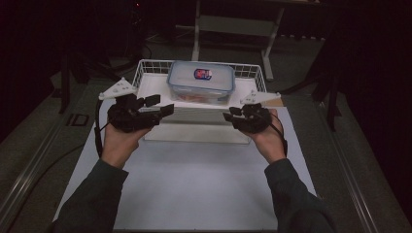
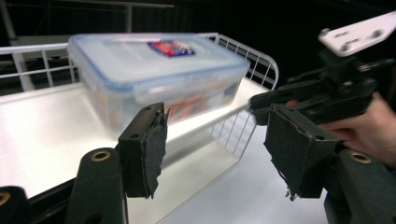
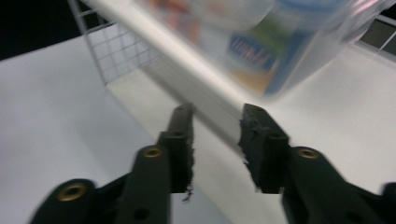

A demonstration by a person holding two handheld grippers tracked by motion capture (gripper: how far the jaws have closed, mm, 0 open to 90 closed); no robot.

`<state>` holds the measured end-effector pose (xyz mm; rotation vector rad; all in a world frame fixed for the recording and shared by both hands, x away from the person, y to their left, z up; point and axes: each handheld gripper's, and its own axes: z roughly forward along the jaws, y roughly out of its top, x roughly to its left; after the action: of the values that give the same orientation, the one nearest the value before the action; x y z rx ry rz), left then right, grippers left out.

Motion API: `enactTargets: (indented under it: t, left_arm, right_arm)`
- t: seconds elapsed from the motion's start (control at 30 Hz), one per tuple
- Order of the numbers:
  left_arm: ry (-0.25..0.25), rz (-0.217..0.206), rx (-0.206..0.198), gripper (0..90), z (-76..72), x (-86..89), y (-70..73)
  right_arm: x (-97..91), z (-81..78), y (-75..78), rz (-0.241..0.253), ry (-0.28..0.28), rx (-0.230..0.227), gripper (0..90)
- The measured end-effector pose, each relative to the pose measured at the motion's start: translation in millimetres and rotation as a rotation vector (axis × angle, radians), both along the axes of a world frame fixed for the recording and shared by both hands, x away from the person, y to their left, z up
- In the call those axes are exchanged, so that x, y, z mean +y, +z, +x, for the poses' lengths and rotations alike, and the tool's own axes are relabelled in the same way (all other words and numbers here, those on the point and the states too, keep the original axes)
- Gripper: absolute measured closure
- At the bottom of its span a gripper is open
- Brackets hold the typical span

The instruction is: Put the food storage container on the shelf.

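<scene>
Leftmost, the left gripper (image 1: 163,106) is hovering at the wire basket's (image 1: 145,67) left front corner, jaws parted with nothing between them. Centre: a clear lidded food container (image 1: 201,81) is sitting inside the basket on the white desk (image 1: 194,179). Right gripper (image 1: 229,114) is hovering at the right front corner, jaws narrowly apart, gripping nothing.
</scene>
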<state>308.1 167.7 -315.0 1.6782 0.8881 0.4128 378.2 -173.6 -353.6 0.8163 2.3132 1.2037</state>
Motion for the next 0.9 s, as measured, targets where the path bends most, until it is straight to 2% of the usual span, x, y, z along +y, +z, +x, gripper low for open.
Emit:
enactTargets:
  t: [0.07, 0.1, 0.13, 0.23, 0.33, 0.47, 0.57, 0.7, 0.83, 0.9]
  left_arm:
    - [0.004, 0.022, -0.002, 38.0, -6.6, 3.9, -7.6]
    - [0.004, 0.022, -0.002, 38.0, -6.6, 3.9, -7.6]
    - [0.009, 0.038, -0.004, 37.9, -14.2, 8.0, -16.7]
    - [0.020, 0.071, -0.015, 37.6, -27.3, 15.0, -32.0]
    - [0.040, 0.114, -0.033, 37.1, -43.2, 22.5, -48.4]
    - [0.066, 0.144, -0.051, 36.7, -67.4, 34.7, -71.2]
    - [0.091, 0.148, -0.043, 36.6, -82.2, 45.8, -85.9]
    - [0.140, 0.145, -0.037, 36.2, -94.4, 59.3, -102.1]
    - [0.210, 0.096, -0.035, 35.5, -103.6, 71.3, -119.5]
    - [0.242, 0.070, -0.027, 35.4, -107.8, 77.0, -126.6]
  right_arm:
    - [-3.7, -11.1, -5.6, -0.007, 0.019, -0.003, 55.5]
    - [-3.7, -11.1, -5.6, -0.007, 0.019, -0.003, 55.5]
    - [-9.4, -23.2, -11.5, -0.004, 0.031, -0.013, 51.5]
    - [-21.5, -42.1, -20.2, 0.008, 0.030, -0.026, 45.8]
    - [-37.5, -60.2, -31.1, 0.020, 0.004, -0.032, 39.7]
    - [-63.2, -82.7, -48.5, 0.059, -0.038, -0.028, 34.1]
    - [-82.6, -97.6, -61.0, 0.095, -0.065, -0.011, 32.0]
    - [-101.3, -113.9, -76.4, 0.113, -0.098, 0.006, 29.3]
    - [-114.0, -126.6, -86.5, 0.118, -0.127, -0.012, 29.2]
    - [-119.2, -132.7, -88.1, 0.140, -0.141, -0.023, 29.2]
